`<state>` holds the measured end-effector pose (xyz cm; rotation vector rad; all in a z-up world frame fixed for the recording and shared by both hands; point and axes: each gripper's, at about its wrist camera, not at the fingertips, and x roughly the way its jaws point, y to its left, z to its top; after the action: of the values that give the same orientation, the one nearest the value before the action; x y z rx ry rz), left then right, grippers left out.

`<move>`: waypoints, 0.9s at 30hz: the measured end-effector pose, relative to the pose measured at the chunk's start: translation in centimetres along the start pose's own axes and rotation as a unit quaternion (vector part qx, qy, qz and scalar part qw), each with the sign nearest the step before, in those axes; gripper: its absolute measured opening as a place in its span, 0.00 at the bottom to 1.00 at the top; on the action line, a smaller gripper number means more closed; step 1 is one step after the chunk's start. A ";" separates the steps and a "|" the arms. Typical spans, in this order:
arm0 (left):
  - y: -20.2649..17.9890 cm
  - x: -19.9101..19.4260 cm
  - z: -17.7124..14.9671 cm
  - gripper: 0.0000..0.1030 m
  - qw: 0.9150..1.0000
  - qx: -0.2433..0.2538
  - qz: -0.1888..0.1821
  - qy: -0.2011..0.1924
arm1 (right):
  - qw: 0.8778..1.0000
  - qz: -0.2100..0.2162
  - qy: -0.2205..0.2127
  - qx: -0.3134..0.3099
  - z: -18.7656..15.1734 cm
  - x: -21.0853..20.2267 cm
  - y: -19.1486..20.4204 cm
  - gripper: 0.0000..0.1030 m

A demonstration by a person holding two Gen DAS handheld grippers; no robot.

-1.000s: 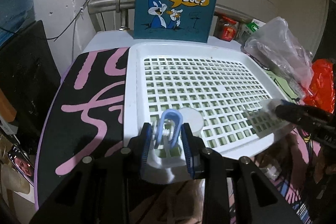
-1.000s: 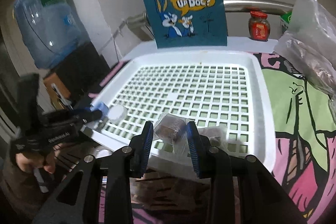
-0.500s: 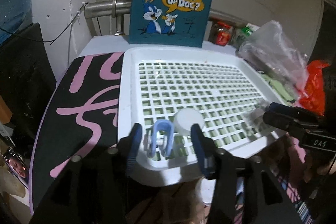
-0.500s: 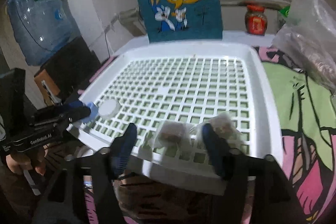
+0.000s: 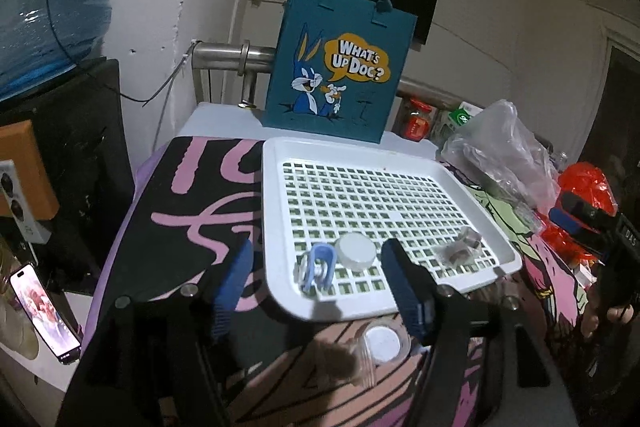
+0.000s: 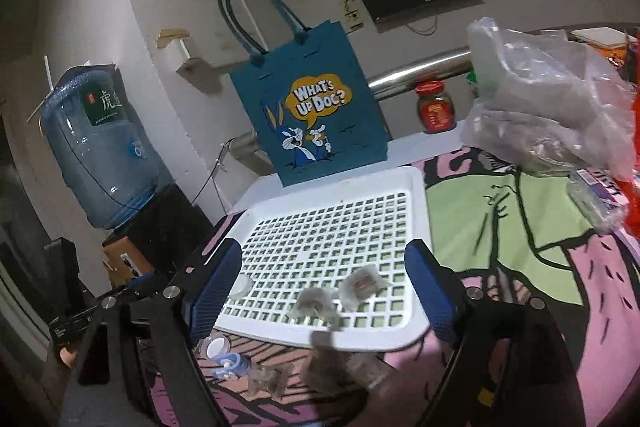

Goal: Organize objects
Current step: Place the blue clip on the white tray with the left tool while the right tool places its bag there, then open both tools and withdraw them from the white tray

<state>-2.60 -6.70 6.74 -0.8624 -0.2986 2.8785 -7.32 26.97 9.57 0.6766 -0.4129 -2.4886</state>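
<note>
While both grippers, left (image 5: 316, 291) and right (image 6: 324, 291), hang spread and empty, clip (image 5: 316, 269) and cap (image 5: 355, 251) lie in the tray (image 5: 400, 151).

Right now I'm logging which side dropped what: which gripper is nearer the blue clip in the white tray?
Left. The left gripper hangs open just behind the blue clip at the white tray's near-left corner; the right gripper is open by the wrapped snacks.
</note>
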 end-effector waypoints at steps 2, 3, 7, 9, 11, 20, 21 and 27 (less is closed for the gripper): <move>0.0 -0.3 -0.3 0.64 1.000 0.001 -0.002 0.002 | 1.000 -0.001 -0.003 -0.008 -0.4 -0.6 -0.1 0.82; 0.0 -0.6 -0.6 0.64 1.000 0.002 -0.003 0.003 | 1.000 -0.001 -0.003 -0.017 -0.6 -0.9 0.0 0.82; -0.3 -0.7 -1.7 0.64 1.000 0.010 -0.005 0.020 | 0.999 -0.001 0.012 -0.050 -1.8 -1.6 0.0 0.83; -0.8 -0.5 -2.3 0.64 0.999 0.024 -0.005 0.033 | 0.997 -0.009 0.025 -0.069 -2.4 -1.6 0.2 0.83; -1.3 -0.3 -2.6 0.64 0.999 0.035 -0.006 0.040 | 0.995 -0.024 0.038 -0.089 -3.0 -1.4 0.4 0.83; -2.3 1.0 -4.2 0.64 0.994 0.058 -0.009 0.091 | 0.982 -0.053 0.100 -0.148 -5.5 0.2 1.3 0.83; -2.5 1.2 -4.3 0.64 0.993 0.062 -0.008 0.097 | 0.981 -0.057 0.108 -0.153 -5.8 0.5 1.4 0.83; -2.9 2.2 -5.1 0.64 0.990 0.075 -0.001 0.122 | 0.975 -0.077 0.132 -0.159 -6.5 1.4 1.1 0.83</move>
<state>-1.39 -2.73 2.04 -1.1667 -0.0577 2.7103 -4.44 24.35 4.12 0.9167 0.1404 -2.4798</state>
